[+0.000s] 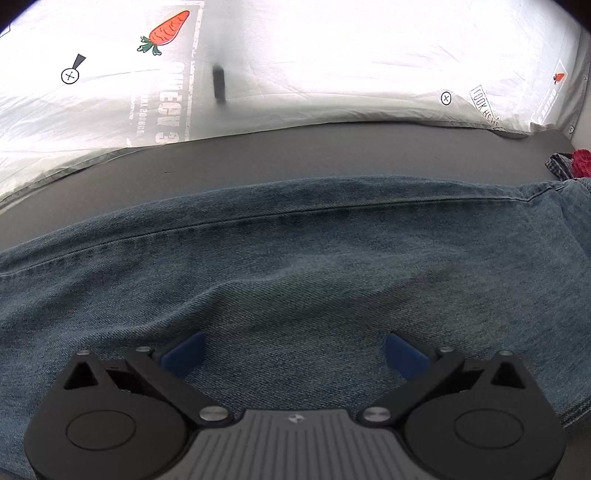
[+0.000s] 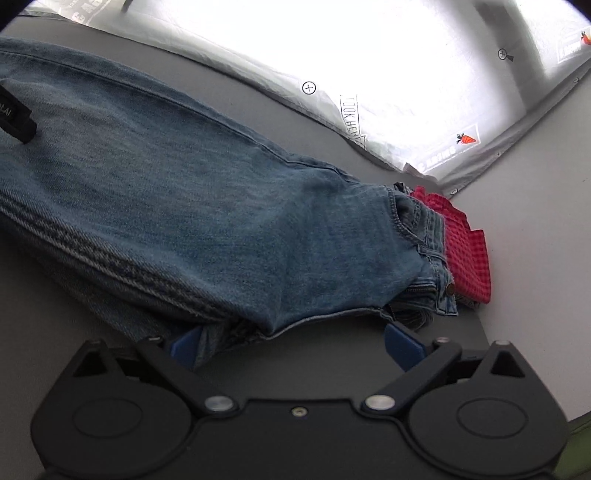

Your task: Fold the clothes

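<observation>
Grey table (image 2: 535, 258): jeans (image 2: 184, 206), red cloth (image 2: 465, 251), possibly white sheet (image 1: 332, 74).

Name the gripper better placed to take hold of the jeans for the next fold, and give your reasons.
Probably the right gripper: its open jaws sit at the edge of the jeans, with denim already between them. The left gripper hovers open over flat mid-fabric, with no edge to pinch.

The white printed sheet (image 1: 332, 55) carries mirrored lettering reading "OMEGA 3" at eleven o'clock in the left wrist view — beside an orange carrot picture (image 1: 166, 31). "LOOK HERE" stands boxed on the sheet at two o'clock. In the right wrist view, the jeans' black tag (image 2: 14, 118) at nine o'clock shows only "…LAI" — partly cut off.
</observation>
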Demonstrator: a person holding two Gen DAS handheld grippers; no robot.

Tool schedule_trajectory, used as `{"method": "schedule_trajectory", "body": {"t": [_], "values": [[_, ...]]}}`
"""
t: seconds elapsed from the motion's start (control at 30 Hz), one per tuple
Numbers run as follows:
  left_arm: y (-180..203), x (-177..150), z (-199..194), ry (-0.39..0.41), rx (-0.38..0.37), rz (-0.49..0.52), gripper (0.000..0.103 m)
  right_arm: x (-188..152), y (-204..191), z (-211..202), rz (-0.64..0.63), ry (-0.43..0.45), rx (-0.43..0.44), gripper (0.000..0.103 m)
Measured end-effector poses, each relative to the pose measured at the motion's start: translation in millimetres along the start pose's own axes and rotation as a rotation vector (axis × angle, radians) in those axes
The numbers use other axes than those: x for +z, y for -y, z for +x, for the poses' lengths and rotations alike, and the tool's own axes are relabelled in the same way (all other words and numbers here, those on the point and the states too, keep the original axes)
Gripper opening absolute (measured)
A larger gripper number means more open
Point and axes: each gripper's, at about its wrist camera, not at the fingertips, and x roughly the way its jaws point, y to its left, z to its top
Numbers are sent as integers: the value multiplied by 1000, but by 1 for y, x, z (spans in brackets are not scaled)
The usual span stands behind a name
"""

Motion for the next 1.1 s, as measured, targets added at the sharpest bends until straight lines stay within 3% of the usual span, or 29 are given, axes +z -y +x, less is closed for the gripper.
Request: {"method": "schedule_trajectory", "body": {"t": [0.1,0.33,0.43,0.5,0.63,0.7,0.8,0.87,0.9,1.0,1.1], "values": [[1,-1,1,8,8,-4,103,-7,0,10,9,-59,80,99],[1,0,2,5,4,0,103,-10,56,-4,231,-33,281,100],[1,4,0,-29,8,1,103,-19,74,-11,299,-32,275,100],[-3,7,-8,-47,17,-22,97,-24,82,-14,334,-32,250,100],[-37,4,-54,33,-6,-208,97,-23,83,-17,345,0,248,100],[-62,-6,-74,60,20,-316,97,-15,73,-19,297,42,253,96],[-104,-25,-101,89,89,-476,96,3,50,-25,194,132,292,70],[-134,-42,-112,92,158,-572,92,18,31,-30,120,191,355,46],[-149,-50,-115,84,188,-623,86,26,20,-32,94,216,393,44],[-190,-74,-123,66,273,-771,82,50,-14,-37,43,274,546,37],[-225,-85,-129,94,340,-872,82,67,-52,-34,-3,249,639,37]]}}
